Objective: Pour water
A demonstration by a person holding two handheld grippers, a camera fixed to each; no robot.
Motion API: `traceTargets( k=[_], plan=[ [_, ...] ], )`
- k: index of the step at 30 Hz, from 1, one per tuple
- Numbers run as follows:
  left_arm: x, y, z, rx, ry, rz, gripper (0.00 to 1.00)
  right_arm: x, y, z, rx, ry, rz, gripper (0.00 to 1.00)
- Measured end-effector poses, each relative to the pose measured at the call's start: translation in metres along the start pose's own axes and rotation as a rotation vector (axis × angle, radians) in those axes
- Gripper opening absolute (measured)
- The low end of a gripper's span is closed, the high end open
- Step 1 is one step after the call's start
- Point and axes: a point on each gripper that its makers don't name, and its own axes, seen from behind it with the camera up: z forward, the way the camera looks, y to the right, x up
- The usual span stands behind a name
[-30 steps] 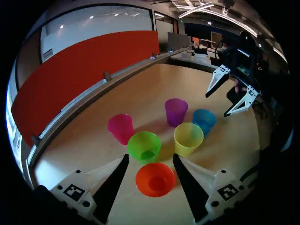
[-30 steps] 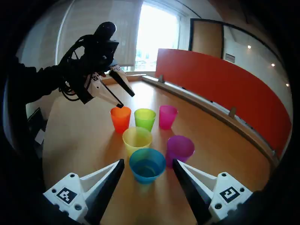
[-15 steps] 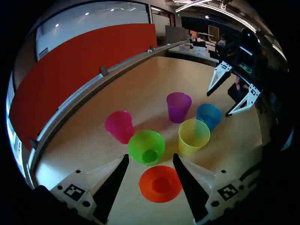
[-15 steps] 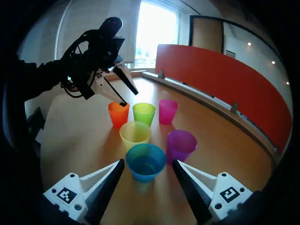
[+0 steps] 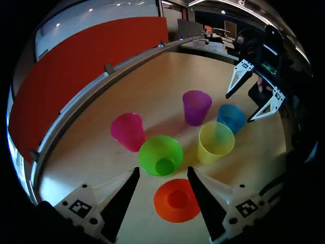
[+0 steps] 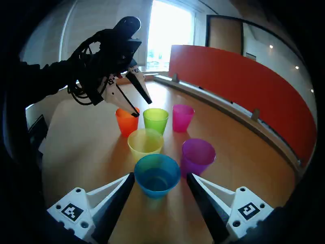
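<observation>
Six plastic cups stand clustered on a wooden table (image 5: 170, 77). In the left gripper view my left gripper (image 5: 163, 171) is open, looking down on the orange cup (image 5: 176, 200), which sits between its fingers; both fingers are apart from it. Beyond stand the green cup (image 5: 161, 155), pink cup (image 5: 128, 131), yellow cup (image 5: 215, 142), purple cup (image 5: 196, 107) and blue cup (image 5: 231, 118). In the right gripper view my right gripper (image 6: 159, 175) is open around the blue cup (image 6: 157, 175), which seems to hold a little water. The left gripper (image 6: 143, 108) hovers over the orange cup (image 6: 126, 121).
A red partition (image 5: 81, 61) with a rail runs along the table's far edge. In the right gripper view a bright window (image 6: 168, 36) lies behind, and a dark-sleeved arm (image 6: 40, 81) holds the left gripper. The right gripper (image 5: 254, 95) hangs beyond the blue cup.
My left gripper has risen and tipped down over the orange cup, so the cups sit lower in its view. The blue cup has come slightly closer between the right fingers.
</observation>
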Motion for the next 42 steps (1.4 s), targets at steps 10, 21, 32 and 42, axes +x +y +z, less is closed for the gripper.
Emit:
traceTargets(
  k=[10,21,32,42],
  plan=[
    [-0.005,0.002,0.009,-0.012,-0.04,0.01,0.87,-0.004,-0.003,0.008,0.015,-0.012,-0.007,0.99],
    [-0.008,0.004,0.013,-0.022,-0.076,0.021,0.87,-0.012,-0.003,0.014,0.017,-0.034,-0.012,0.99],
    [-0.008,0.003,0.018,-0.023,-0.135,0.042,0.87,-0.017,-0.003,0.023,0.023,-0.048,-0.006,0.99],
    [-0.011,0.004,0.028,-0.046,-0.161,0.009,0.87,-0.018,-0.004,0.028,0.032,-0.05,-0.004,1.0]
  ],
)
